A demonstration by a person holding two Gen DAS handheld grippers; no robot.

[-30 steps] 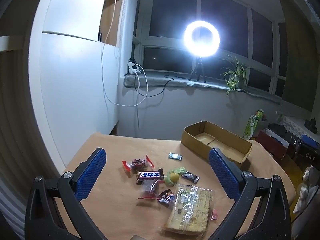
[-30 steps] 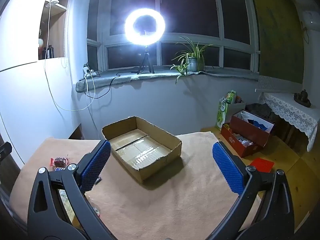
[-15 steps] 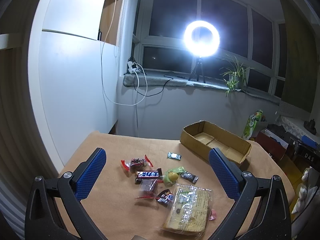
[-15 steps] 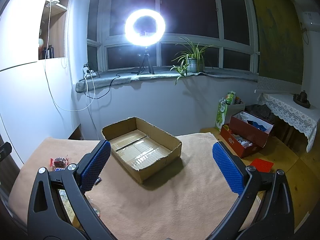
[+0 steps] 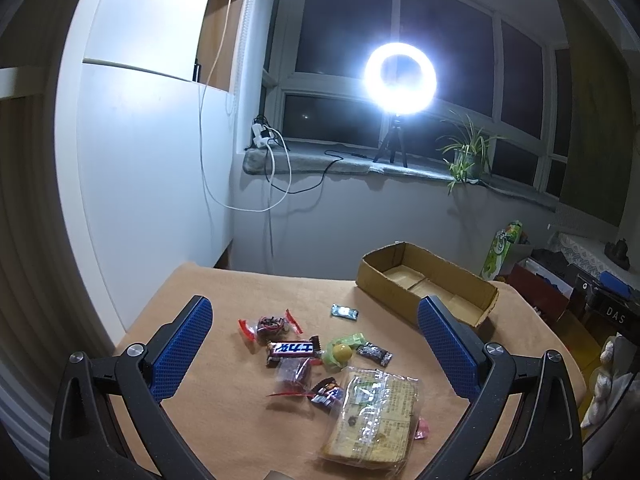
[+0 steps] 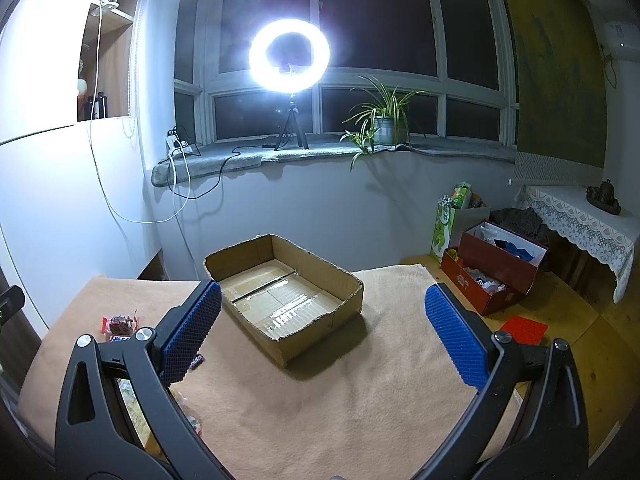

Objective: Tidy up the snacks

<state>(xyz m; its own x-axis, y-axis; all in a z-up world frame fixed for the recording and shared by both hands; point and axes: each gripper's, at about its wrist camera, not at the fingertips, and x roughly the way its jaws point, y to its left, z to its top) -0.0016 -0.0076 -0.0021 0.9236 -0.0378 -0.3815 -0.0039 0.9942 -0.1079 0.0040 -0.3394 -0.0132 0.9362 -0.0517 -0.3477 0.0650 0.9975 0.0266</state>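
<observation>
Cardboard box (image 6: 280,292) empty, far right on table; snacks (image 5: 320,356) piled near left. We see almost no change: left gripper (image 5: 316,344) and right gripper (image 6: 320,328) still hover wide, empty. Sorting unstarted.

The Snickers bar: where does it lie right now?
Left wrist view: the Snickers bar lies mid-table, between the red-ended candy and the green packet.
</observation>
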